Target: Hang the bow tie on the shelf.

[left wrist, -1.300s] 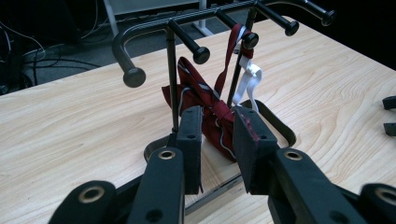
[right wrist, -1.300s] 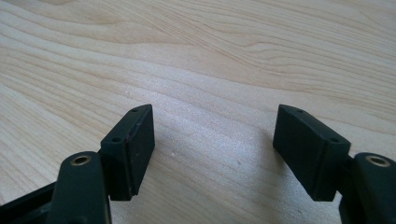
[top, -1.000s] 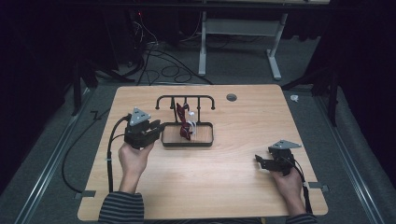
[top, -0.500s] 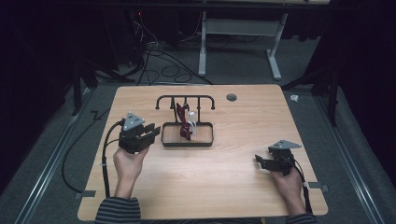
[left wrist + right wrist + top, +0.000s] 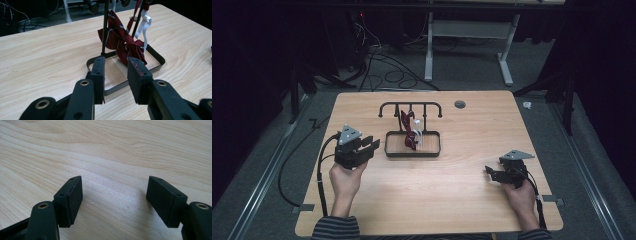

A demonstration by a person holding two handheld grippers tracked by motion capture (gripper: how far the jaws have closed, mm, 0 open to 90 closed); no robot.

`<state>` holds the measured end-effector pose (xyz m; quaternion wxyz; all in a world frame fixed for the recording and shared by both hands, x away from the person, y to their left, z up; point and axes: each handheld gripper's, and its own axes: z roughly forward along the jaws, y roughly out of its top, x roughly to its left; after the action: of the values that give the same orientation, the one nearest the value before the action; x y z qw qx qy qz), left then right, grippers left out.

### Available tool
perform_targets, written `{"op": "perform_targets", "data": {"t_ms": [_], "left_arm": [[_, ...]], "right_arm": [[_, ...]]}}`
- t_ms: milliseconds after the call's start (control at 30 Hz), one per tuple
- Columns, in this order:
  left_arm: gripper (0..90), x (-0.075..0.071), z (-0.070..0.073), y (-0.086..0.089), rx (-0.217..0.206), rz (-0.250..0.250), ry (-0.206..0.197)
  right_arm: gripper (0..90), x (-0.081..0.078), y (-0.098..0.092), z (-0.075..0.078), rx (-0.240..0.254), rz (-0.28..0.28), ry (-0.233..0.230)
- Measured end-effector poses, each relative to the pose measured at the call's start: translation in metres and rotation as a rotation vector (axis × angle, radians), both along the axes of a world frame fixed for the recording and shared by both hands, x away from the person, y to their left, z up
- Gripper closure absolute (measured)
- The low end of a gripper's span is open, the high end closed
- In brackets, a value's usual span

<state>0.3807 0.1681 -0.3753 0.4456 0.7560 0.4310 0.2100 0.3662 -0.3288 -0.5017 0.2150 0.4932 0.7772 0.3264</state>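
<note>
Left gripper (image 5: 115, 75), jaws just been opening, empty, faces the bow tie (image 5: 122, 43) on the rack (image 5: 412, 106). Right gripper (image 5: 113, 200) gapes, empty. A careless grab could topple the rack.

A wooden table (image 5: 472, 200) stands on grey carpet (image 5: 262, 165) in a dark room. Behind it, cables (image 5: 382, 65) trail beside a white desk frame (image 5: 429, 45).

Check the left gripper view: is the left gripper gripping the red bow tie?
No: the left gripper is open and empty, short of the red bow tie.
</note>
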Motion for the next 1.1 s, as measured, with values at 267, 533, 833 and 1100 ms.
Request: {"op": "perform_targets", "data": {"t_ms": [267, 533, 833, 1100], "left_arm": [[66.0, -0.005, -0.004, 0.003, -0.005, 0.006, 0.004], [64.3, -0.010, -0.010, 0.004, 0.002, 0.022, -0.005], [63.1, -0.015, -0.017, 0.006, -0.004, 0.024, 0.002], [62.5, -0.020, -0.023, 0.006, 0.009, 0.032, 0.006]], "right_arm": [[30.4, 0.000, 0.000, 0.000, 0.000, 0.000, 0.000], [30.4, 0.000, 0.000, 0.000, 0.000, 0.000, 0.000], [30.4, 0.000, 0.000, 0.000, 0.000, 0.000, 0.000], [30.4, 0.000, 0.000, 0.000, 0.000, 0.000, 0.000]]}}
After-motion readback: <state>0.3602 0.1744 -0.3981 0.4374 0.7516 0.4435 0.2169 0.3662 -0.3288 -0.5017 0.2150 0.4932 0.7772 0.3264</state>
